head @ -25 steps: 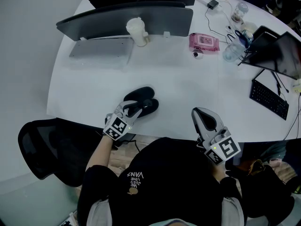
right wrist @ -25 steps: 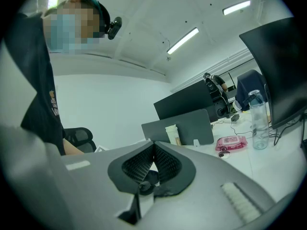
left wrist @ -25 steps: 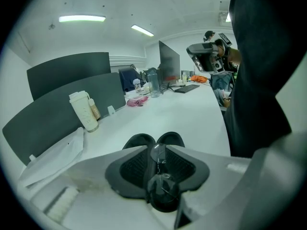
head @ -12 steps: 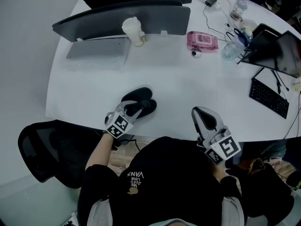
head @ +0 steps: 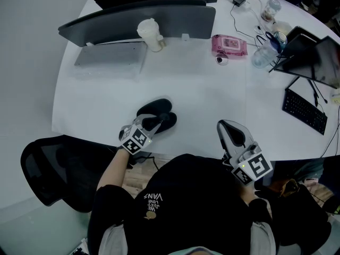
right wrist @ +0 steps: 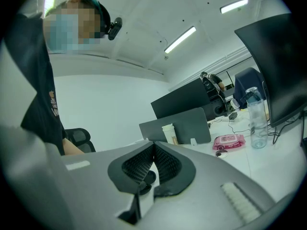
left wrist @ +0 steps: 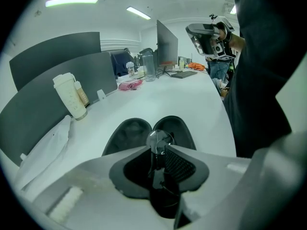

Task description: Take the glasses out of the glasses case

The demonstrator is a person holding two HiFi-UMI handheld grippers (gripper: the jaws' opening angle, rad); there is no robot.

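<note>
left gripper is clamped shut on the glasses. you can see one round clear lens and a thin dark frame pinched right at the tips between the ribbed black pads. the glasses are at the near edge of the open glasses case, and i can't tell if they touch it. the case is a black oval clamshell with both halves spread open and matte inside, sitting low centre in the head view on the white table. right gripper has its jaws pressed together with nothing in them. it's near the table's front edge at lower right of the head view, well apart from the case. further back there's a white lidded cup against a curved grey divider. a pink wipes pack, a clear bottle and a black keyboard are off to the right.
</note>
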